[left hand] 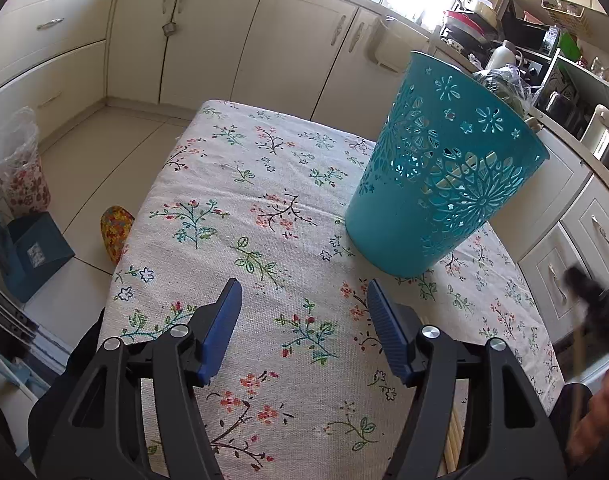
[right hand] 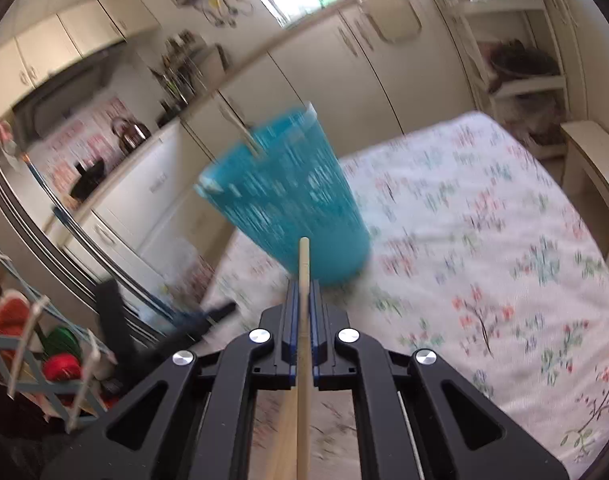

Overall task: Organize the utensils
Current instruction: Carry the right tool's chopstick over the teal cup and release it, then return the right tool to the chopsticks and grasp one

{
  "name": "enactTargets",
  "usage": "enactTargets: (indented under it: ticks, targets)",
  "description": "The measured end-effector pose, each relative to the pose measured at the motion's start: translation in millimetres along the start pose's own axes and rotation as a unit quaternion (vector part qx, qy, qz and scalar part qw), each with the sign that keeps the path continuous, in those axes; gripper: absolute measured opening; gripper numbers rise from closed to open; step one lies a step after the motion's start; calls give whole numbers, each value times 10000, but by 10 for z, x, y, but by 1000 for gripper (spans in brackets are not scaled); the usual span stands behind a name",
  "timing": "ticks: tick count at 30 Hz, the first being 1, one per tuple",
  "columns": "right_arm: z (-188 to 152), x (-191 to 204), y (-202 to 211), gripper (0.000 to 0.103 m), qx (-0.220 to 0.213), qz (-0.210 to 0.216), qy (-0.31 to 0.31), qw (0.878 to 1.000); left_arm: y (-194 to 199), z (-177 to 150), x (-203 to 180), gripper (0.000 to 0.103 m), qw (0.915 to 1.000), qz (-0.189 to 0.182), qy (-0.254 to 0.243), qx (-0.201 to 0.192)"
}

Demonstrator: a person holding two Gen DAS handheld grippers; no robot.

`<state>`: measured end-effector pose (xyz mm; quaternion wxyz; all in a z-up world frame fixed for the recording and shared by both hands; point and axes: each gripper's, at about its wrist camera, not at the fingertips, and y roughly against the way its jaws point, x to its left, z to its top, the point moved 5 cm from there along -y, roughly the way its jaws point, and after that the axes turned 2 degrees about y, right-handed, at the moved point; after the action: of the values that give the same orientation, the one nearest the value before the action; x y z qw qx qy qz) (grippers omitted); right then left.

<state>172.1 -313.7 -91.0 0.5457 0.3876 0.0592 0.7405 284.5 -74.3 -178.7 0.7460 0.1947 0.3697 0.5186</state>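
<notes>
A teal perforated basket stands on the floral tablecloth, toward its right side. My left gripper hovers low over the cloth just in front of the basket, open, with nothing between its blue pads. Pale wooden sticks lie on the cloth under its right finger. In the right wrist view my right gripper is shut on a thin wooden stick that points toward the blurred basket. A utensil handle pokes over the basket's rim. At the left wrist view's right edge the right gripper is a blur.
Cream kitchen cabinets ring the table on the far side and the right. A cluttered counter lies behind the basket. On the floor to the left sit a bagged bin and a blue box. The table's left edge drops to the tiles.
</notes>
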Motion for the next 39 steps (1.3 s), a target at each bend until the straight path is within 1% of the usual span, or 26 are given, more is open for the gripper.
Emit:
enactTargets:
  ticks: [2, 5, 8, 10, 12, 15, 20, 26, 30, 31, 33, 34, 36, 39]
  targets:
    - [267, 180, 107, 6, -382, 265, 39, 9989, 0, 5, 6, 62, 10000, -3, 21, -1]
    - [733, 487, 193, 6, -955, 460, 262, 9940, -3, 5, 5, 62, 10000, -3, 29, 5]
    - [1179, 736, 163, 6, -1463, 467, 500, 9869, 1, 6, 14, 62, 10000, -19, 41, -2]
    - [1480, 858, 34, 6, -1833, 313, 697, 9801, 0, 7, 29, 62, 10000, -48, 84, -5]
    - [1685, 889, -104, 6, -2018, 258, 687, 9767, -5, 10, 46, 62, 9999, -80, 135, -4]
    - [1844, 862, -406, 6, -2066, 60, 652, 9762, -10, 12, 68, 62, 9997, -148, 216, -2]
    - [1795, 751, -655, 6, -1700, -169, 686, 9829, -27, 10, 88, 63, 9992, -260, 314, 9]
    - [1522, 756, -760, 6, -1548, -541, 1153, 9797, -31, 13, 84, 63, 9990, -284, 336, 8]
    - [1328, 754, -833, 7, -1269, -681, 1481, 9784, -41, 17, 94, 65, 9990, -251, 363, 17]
    - [1250, 757, -820, 8, -1172, -693, 1562, 9783, -41, 18, 98, 65, 9990, -242, 364, 19]
    - [1160, 749, -761, 21, -1105, -720, 1653, 9774, -47, 21, 100, 66, 9991, -219, 364, 25]
    - [1135, 744, -722, 24, -1110, -729, 1648, 9773, -47, 21, 107, 66, 9991, -215, 362, 29]
    - [1079, 731, -572, 25, -1208, -723, 1568, 9775, -50, 22, 108, 67, 9991, -193, 372, 36]
    - [918, 706, -242, 26, -1346, -661, 1373, 9791, -48, 24, 129, 68, 9990, -175, 404, 39]
